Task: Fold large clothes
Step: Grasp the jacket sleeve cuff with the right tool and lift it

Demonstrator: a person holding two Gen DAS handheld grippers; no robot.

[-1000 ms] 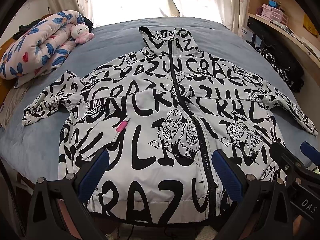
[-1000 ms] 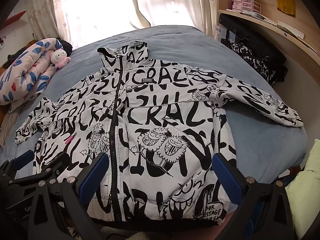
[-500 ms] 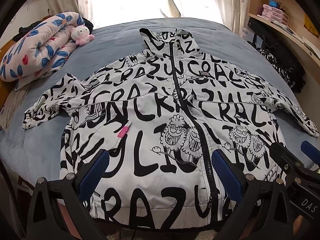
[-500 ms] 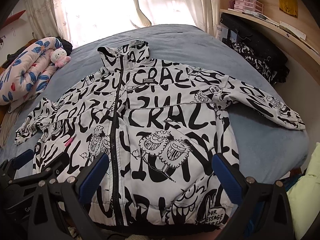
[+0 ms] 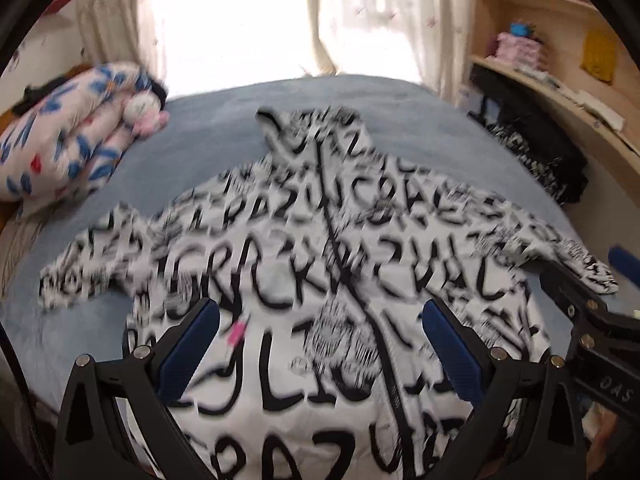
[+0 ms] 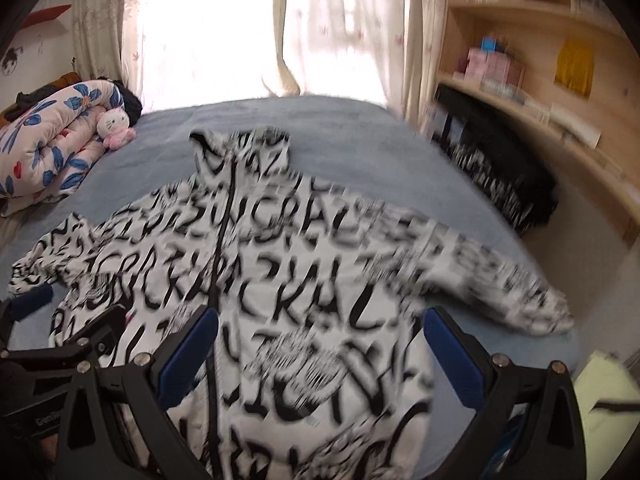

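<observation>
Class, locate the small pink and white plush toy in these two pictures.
In both views the small pink and white plush toy sits far left on the blue bed, against the rolled floral quilt, beyond the spread black-and-white printed jacket.

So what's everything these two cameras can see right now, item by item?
Black-and-white lettered zip jacket: one, spread flat, front up, sleeves out, on the bed.
Blue-grey bed cover: one, under the jacket.
Small pink tag: one, on the jacket front near the left gripper.
Floral rolled quilt: one, pink with blue flowers, at the bed's far left.
White-and-pink plush toy: one, against the quilt.
Black patterned clothes pile: one, beside the bed, under the shelves.
Wooden shelves: light wood, on the right, small items blurred.
Cream curtains: at the bright window.
Left gripper: black, blue pads, open above the jacket.
Right gripper: same, open.
</observation>
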